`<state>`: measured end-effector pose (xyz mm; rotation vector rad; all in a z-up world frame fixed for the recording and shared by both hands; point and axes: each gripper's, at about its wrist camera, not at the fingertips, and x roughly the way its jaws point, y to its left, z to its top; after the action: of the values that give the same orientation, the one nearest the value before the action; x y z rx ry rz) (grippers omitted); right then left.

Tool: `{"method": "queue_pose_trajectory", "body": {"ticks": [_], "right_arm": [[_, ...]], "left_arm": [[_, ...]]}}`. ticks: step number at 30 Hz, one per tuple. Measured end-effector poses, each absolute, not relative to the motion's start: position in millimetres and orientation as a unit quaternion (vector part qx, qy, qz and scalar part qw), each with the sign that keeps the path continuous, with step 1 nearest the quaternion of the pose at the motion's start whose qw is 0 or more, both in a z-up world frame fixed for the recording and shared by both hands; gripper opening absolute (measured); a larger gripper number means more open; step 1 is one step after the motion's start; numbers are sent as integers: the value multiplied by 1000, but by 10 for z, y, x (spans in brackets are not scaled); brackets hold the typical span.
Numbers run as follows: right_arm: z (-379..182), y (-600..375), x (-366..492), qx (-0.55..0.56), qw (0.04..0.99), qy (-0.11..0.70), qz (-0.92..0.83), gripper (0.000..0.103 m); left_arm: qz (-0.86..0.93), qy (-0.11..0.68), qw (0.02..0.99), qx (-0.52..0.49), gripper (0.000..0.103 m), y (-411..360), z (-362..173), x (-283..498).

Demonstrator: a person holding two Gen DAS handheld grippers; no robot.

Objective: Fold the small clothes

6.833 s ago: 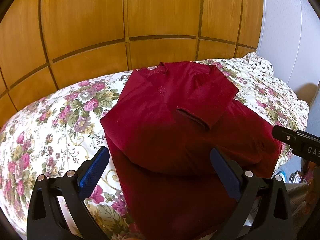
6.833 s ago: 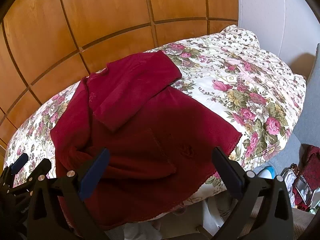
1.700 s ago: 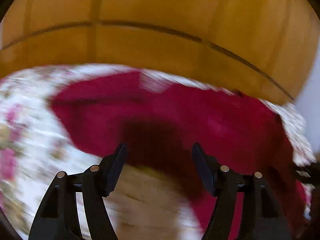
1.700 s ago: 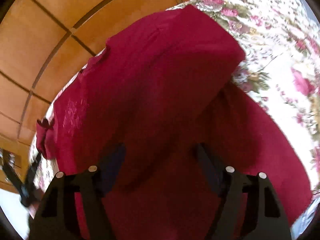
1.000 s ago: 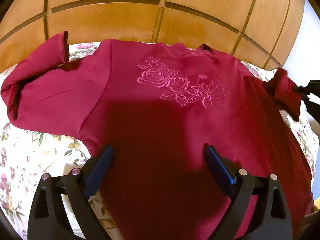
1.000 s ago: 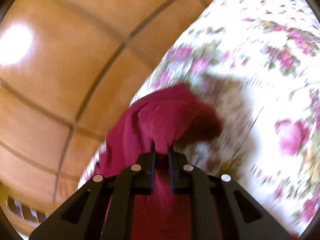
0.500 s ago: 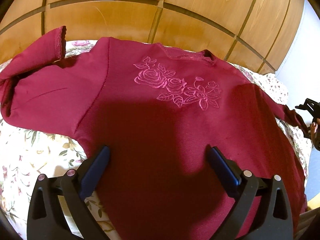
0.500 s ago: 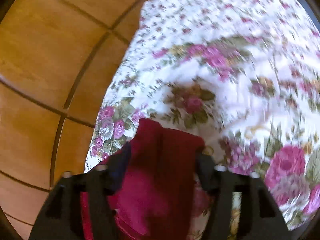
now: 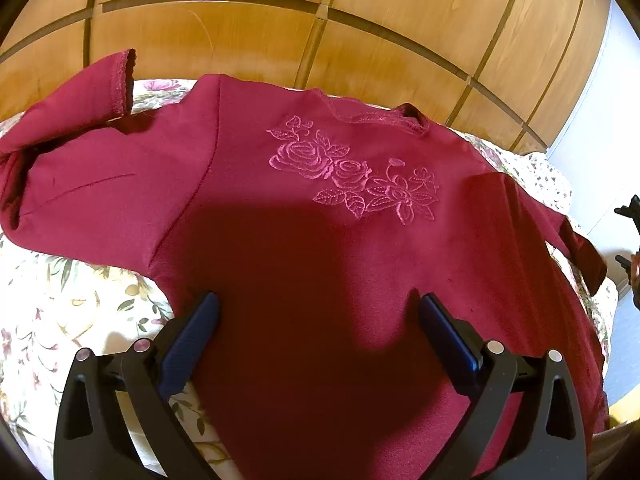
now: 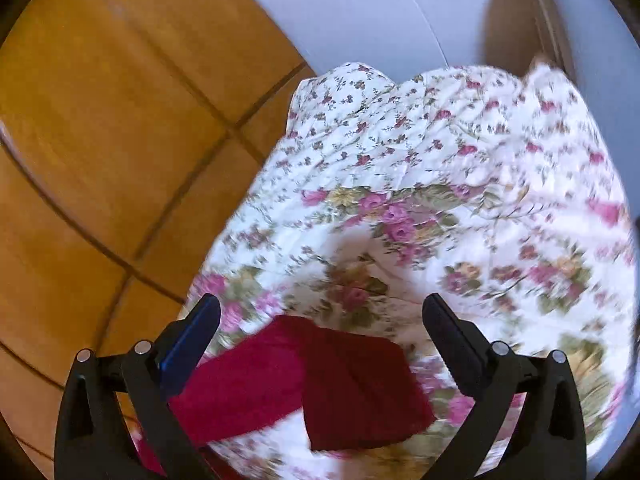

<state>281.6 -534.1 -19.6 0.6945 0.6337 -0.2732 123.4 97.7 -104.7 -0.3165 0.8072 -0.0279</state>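
A dark red sweater (image 9: 304,240) with pink embroidered roses (image 9: 352,176) lies front up on the floral quilt (image 9: 72,300). Its left sleeve (image 9: 76,120) is folded back on itself, with the cuff up near the wooden wall. Its right sleeve (image 9: 576,248) is stretched out to the right. My left gripper (image 9: 316,312) is open and empty above the sweater's body. My right gripper (image 10: 320,320) is open and empty, just above the right sleeve's cuff end (image 10: 340,384), which lies on the quilt (image 10: 460,208). The right gripper's tip also shows at the left wrist view's right edge (image 9: 630,232).
A wooden panelled wall (image 9: 280,32) stands right behind the bed. A pale wall (image 10: 392,20) is at the far right. The quilt's edge drops off on the right side (image 10: 600,360).
My right gripper let go of the right sleeve, opened wide and drew back a little. The sleeve now lies flat, stretched out. My left gripper stayed open and hardly moved.
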Motion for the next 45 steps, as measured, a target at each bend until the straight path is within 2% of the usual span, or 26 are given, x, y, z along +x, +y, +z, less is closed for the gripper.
{"method": "queue_pose_trajectory", "body": {"ticks": [5, 6, 8, 10, 14, 19, 24, 28, 34, 40, 45], "right_arm": [[-307, -5194, 2732, 338, 872, 350, -63, 100], [-351, -5158, 2706, 343, 866, 361, -50, 98], [-441, -5040, 2675, 343, 853, 393, -32, 86], [-522, -4931, 2661, 342, 839, 422, -15, 84], [-627, -4684, 2619, 332, 820, 466, 23, 84], [-710, -4342, 2540, 296, 809, 503, 74, 85], [-754, -3915, 2438, 207, 813, 534, 105, 87], [-856, -3699, 2377, 176, 805, 555, 118, 87], [-968, -3616, 2308, 133, 800, 575, 106, 87], [-949, -3684, 2281, 122, 799, 578, 113, 87], [-1063, -3589, 2266, 110, 784, 598, 127, 87]], "left_arm": [[-6, 396, 907, -146, 98, 953, -1014, 1249], [1, 397, 907, -141, 98, 944, -994, 1239], [9, 399, 907, -134, 98, 931, -958, 1190], [16, 403, 906, -127, 94, 912, -927, 1079], [19, 433, 892, -130, 88, 918, -979, 813], [10, 437, 890, -129, 87, 970, -934, 500], [-10, 432, 886, -169, 86, 1008, -932, 245], [-37, 430, 883, -182, 76, 893, -932, 158], [-76, 432, 884, -161, 75, 701, -940, 86], [-84, 429, 878, -197, 75, 772, -947, 78], [-78, 428, 880, -192, 66, 785, -951, 47]]}}
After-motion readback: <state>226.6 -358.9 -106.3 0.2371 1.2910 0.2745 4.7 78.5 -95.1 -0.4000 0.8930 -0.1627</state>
